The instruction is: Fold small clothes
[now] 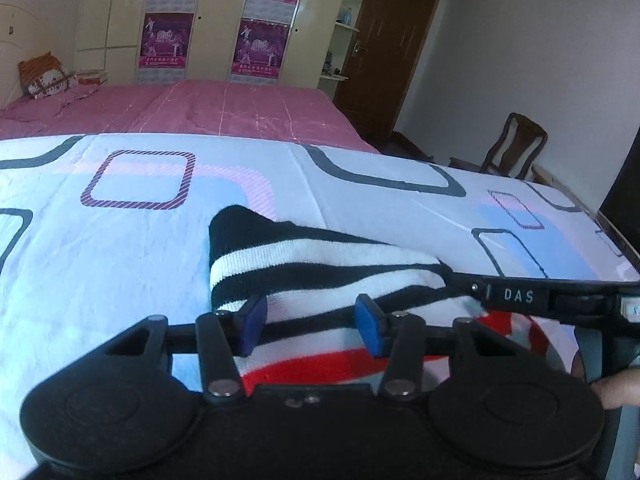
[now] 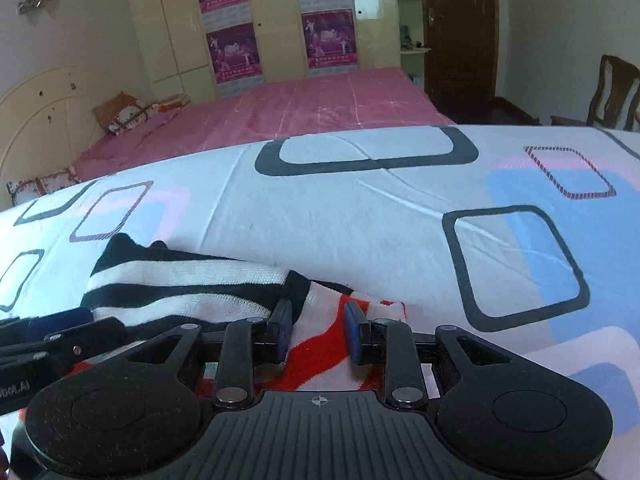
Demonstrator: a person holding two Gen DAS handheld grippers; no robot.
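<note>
A knitted striped garment, black and white at its far end and red and white nearer me, lies folded on the patterned sheet. My left gripper hangs low over its middle. The jaws stand apart with the fabric between them, and the blue pads do not visibly squeeze it. In the right wrist view the same garment lies to the left. My right gripper is at its red and white edge, jaws narrow, and the fabric fills the gap between them. The right gripper's finger reaches in from the right of the left wrist view.
The white sheet with rounded-square prints covers the work surface. Beyond it is a pink bed with pillows, then wardrobes with posters. A brown door and a wooden chair stand at the right. A fingertip shows at the right edge.
</note>
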